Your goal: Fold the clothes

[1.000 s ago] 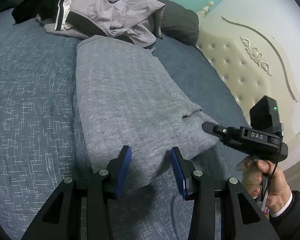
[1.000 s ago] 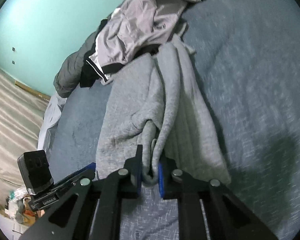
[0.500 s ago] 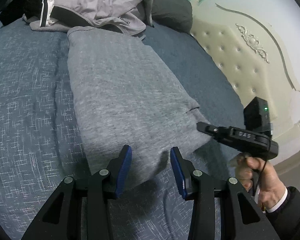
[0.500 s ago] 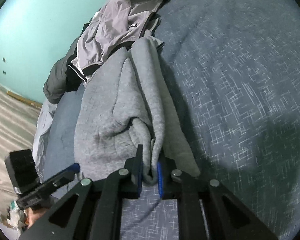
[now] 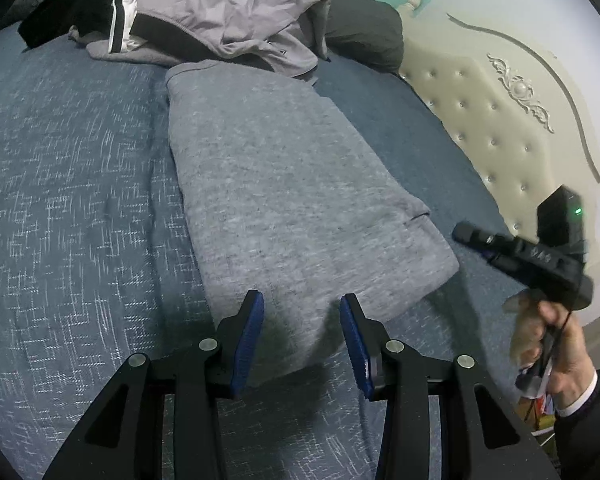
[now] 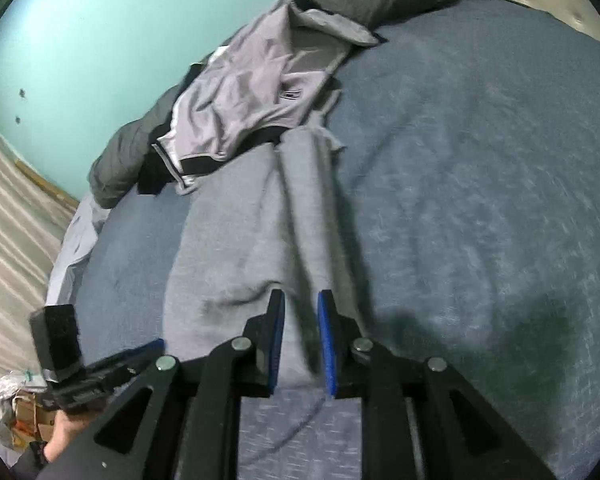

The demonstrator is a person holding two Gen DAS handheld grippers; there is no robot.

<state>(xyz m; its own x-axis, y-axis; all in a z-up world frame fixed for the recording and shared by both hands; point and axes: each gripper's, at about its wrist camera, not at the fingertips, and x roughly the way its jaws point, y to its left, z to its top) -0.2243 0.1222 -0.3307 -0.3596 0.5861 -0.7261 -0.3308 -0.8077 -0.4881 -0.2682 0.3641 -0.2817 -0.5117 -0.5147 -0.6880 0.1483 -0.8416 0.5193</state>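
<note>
A grey sweatshirt (image 5: 292, 200) lies folded lengthwise and flat on the blue bedspread (image 5: 68, 200). My left gripper (image 5: 300, 300) hovers over its near edge, open, with fabric under the gap but not pinched. In the left wrist view my right gripper (image 5: 466, 234), held by a hand (image 5: 548, 332), is off the garment's right corner. In the right wrist view the right gripper (image 6: 300, 298) has its jaws opening; the grey sweatshirt (image 6: 236, 248) shows blurred between them, not pressed. The left gripper (image 6: 156, 346) is at lower left there.
A heap of grey, white and black clothes (image 5: 228, 12) lies at the garment's far end, against a dark pillow (image 5: 364, 28). A cream tufted headboard (image 5: 492, 128) runs along the right. Beyond the bed's left edge are bags and boxes (image 6: 4, 396).
The right gripper has let go of the bunched grey fold and drawn back off the garment's corner. The sweatshirt now lies flatter. The left gripper has stayed open over the near edge.
</note>
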